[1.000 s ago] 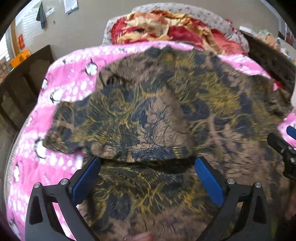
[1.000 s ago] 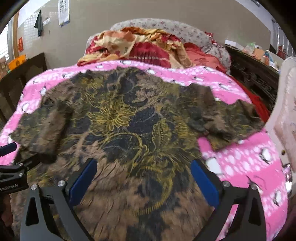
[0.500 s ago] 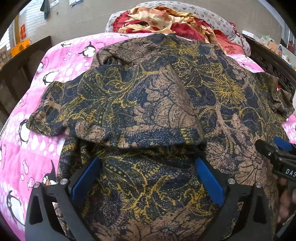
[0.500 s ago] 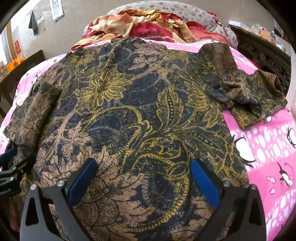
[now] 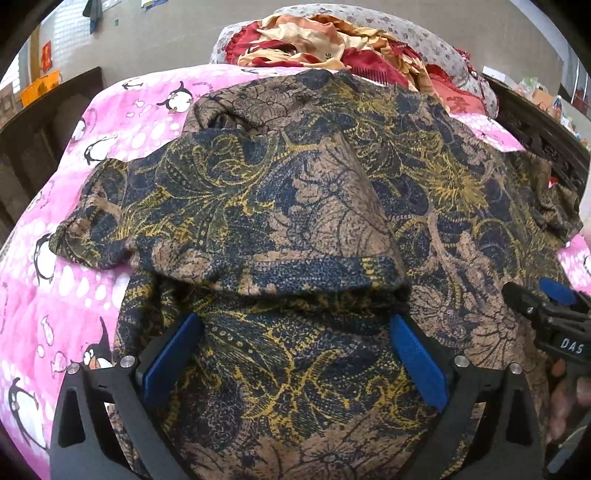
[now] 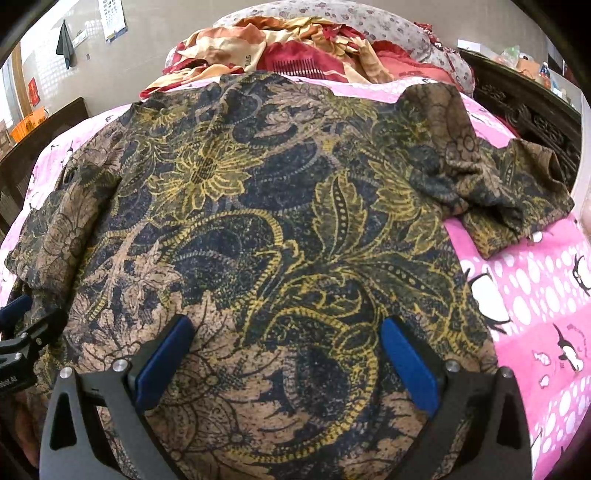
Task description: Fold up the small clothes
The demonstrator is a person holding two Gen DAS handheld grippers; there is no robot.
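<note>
A brown, navy and yellow batik-print shirt (image 5: pixel 280 229) (image 6: pixel 266 236) lies spread over a pink penguin-print bedspread (image 5: pixel 74 295) (image 6: pixel 535 295). Its left sleeve is folded inward across the body; the right sleeve (image 6: pixel 509 195) lies crumpled out to the side. My left gripper (image 5: pixel 295 325) hovers open over the lower left part of the shirt, just below the folded sleeve's hem. My right gripper (image 6: pixel 284 328) is open low over the lower middle of the shirt, nothing between its blue pads. Each gripper shows at the edge of the other's view.
A heap of red and cream cloth (image 5: pixel 332 40) (image 6: pixel 295 48) and a grey flowered pillow (image 6: pixel 369 18) lie at the far end of the bed. Dark wooden furniture (image 6: pixel 524 99) (image 5: pixel 40 122) stands on both sides. A hand (image 5: pixel 569 398) holds the right gripper.
Both grippers have come down lower and closer to the shirt over the last second, then stayed nearly still. The shirt's folds look the same.
</note>
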